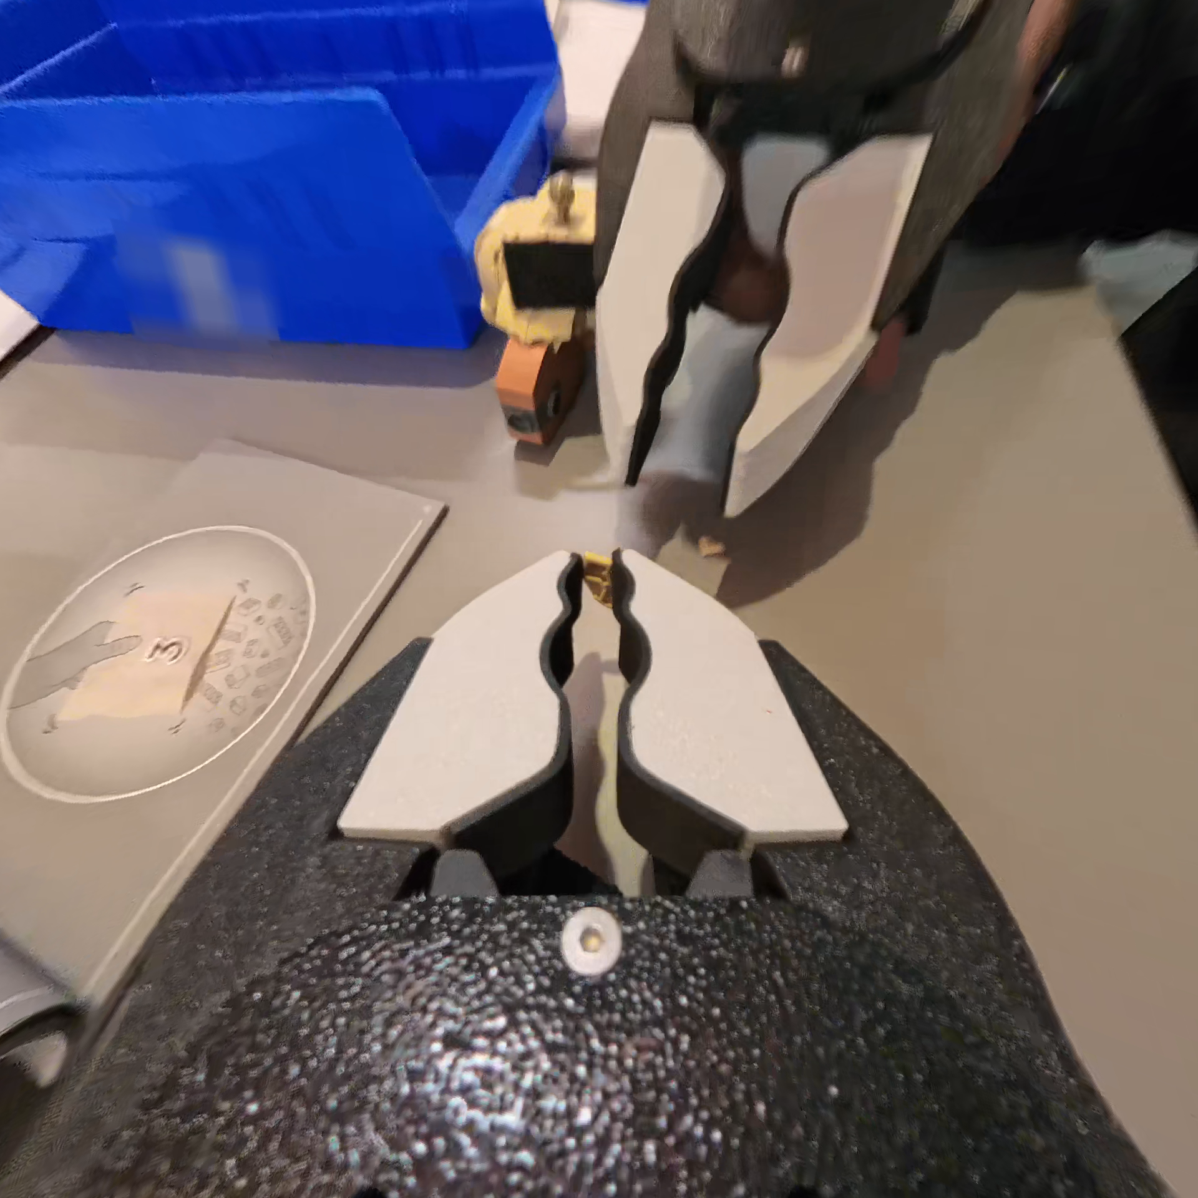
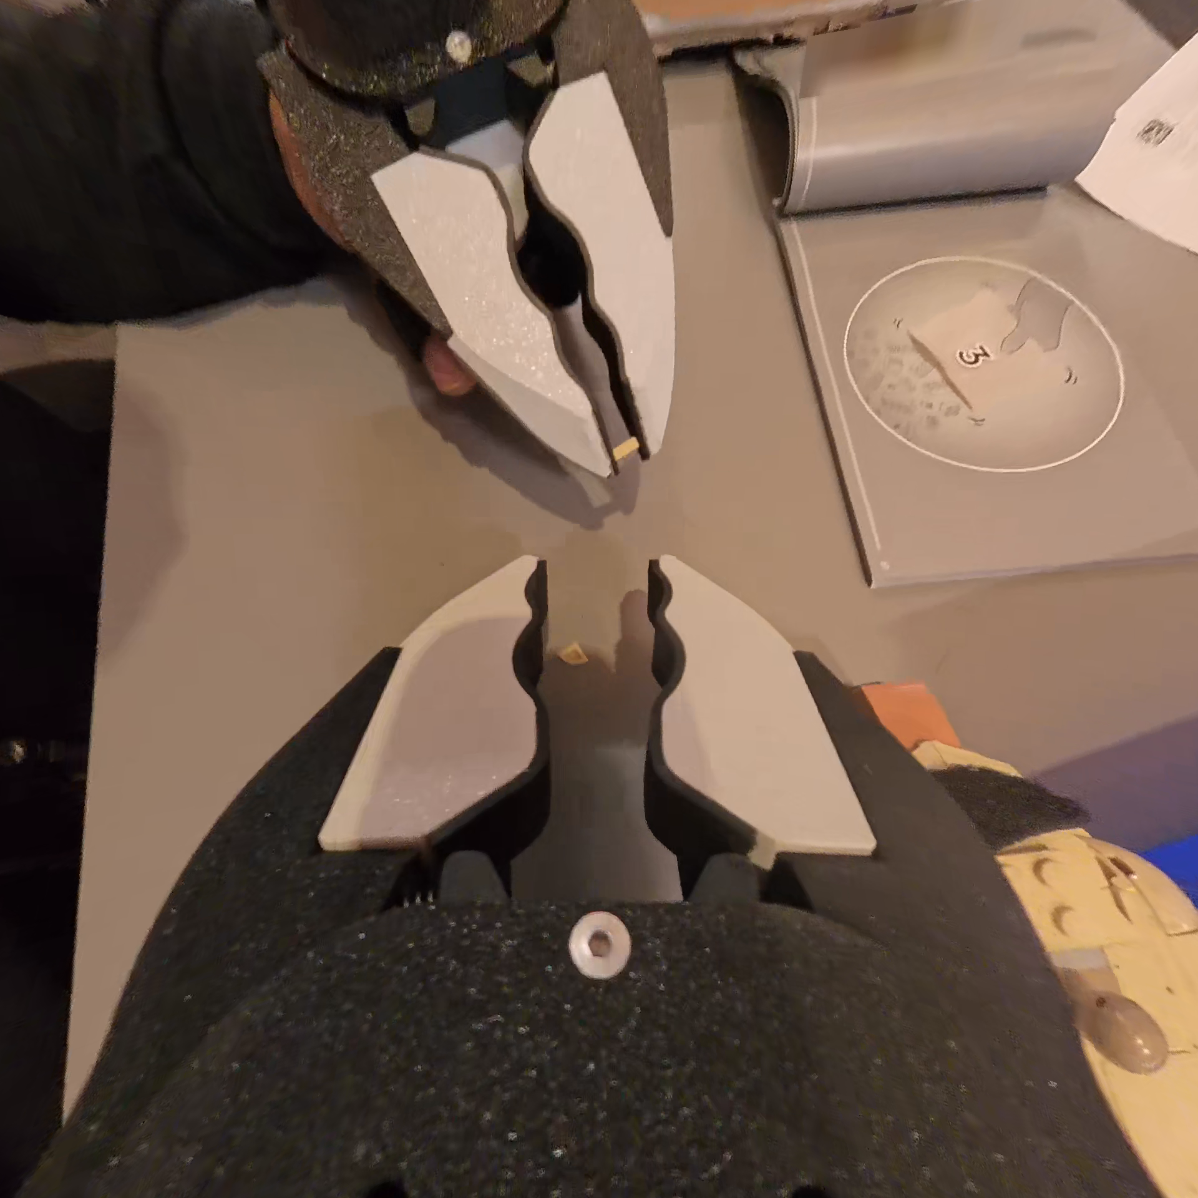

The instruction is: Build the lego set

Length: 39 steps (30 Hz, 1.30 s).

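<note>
My left gripper [image 1: 598, 563] is shut on a small yellow-tan brick piece [image 1: 599, 579], pinched at the very fingertips just above the grey table [image 1: 907, 648]. The right wrist view shows the same grasp from the front: the left gripper [image 2: 627, 457] with the tan piece [image 2: 626, 446] between its tips. My right gripper [image 2: 596, 570] is open with nothing between its pads. It hangs over the table, facing the left gripper tip to tip. A second small tan piece [image 2: 571, 653] lies loose on the table under its jaws. In the left wrist view that piece [image 1: 710, 550] lies by the right gripper [image 1: 681, 499].
A blue bin [image 1: 259, 194] stands at the far left. A tan brick-built model [image 1: 538, 259] with an orange block [image 1: 541, 395] sits beside it, also in the right wrist view [image 2: 1102, 907]. A grey open booklet [image 1: 194, 648] [image 2: 972, 389] lies flat. White paper [image 2: 1154, 162] lies beyond it. My two grippers' fingertips are within a few centimetres of each other.
</note>
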{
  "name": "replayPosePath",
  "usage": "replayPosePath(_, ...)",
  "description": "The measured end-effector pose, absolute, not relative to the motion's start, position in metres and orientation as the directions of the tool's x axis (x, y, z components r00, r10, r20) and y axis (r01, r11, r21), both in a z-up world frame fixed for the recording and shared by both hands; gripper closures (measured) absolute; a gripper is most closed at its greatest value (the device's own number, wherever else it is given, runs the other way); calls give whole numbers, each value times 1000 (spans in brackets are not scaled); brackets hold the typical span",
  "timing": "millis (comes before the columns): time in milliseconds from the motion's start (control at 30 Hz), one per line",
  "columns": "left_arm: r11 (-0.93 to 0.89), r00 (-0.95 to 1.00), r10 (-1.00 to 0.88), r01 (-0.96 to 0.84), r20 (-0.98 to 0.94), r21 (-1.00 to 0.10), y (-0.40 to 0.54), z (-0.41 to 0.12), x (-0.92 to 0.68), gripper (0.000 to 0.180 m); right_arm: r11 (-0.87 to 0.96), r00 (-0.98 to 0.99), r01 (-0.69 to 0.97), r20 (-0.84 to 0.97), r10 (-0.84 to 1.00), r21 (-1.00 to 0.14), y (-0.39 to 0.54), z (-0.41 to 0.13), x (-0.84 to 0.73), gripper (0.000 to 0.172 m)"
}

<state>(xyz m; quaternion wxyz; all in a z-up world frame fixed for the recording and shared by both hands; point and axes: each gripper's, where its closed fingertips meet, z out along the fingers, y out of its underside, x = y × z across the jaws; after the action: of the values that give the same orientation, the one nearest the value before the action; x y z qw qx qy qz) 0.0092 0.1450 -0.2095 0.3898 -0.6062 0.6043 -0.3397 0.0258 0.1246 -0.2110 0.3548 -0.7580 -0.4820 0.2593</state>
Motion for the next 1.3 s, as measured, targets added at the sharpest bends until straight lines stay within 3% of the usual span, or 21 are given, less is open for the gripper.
replayPosePath(167,-125,-64,-988,-215,141,-969,126,-170,19,173,-326,392,440,-148,908,-837,121,-200,14,141)
replayPosePath(300,-291,-159,-941,-64,297,-955,121,-147,19,173,-353,336,352,-235,912,-867,113,-186,6,141)
replayPosePath(400,-370,-199,-909,-22,367,-929,121,-141,19,173,-367,311,284,-277,909,-886,110,-177,1,142)
replayPosePath(633,-372,-186,-909,-46,374,-927,121,-145,22,172,-373,317,222,-296,901,-901,111,-169,1,148)
replayPosePath(767,-355,-82,-927,-120,366,-927,134,-158,19,173,-325,371,445,-158,915,-835,115,-191,20,147)
replayPosePath(900,-284,70,-958,-344,277,-895,147,-193,10,173,-300,374,635,-56,926,-712,112,-217,45,145)
replayPosePath(1033,-237,111,-971,-559,211,-795,143,-228,2,172,-296,377,675,-29,926,-676,113,-227,48,146)
replayPosePath(1300,-132,87,-991,-702,101,-700,132,-251,-1,168,-259,354,736,29,935,-625,111,-249,41,148)
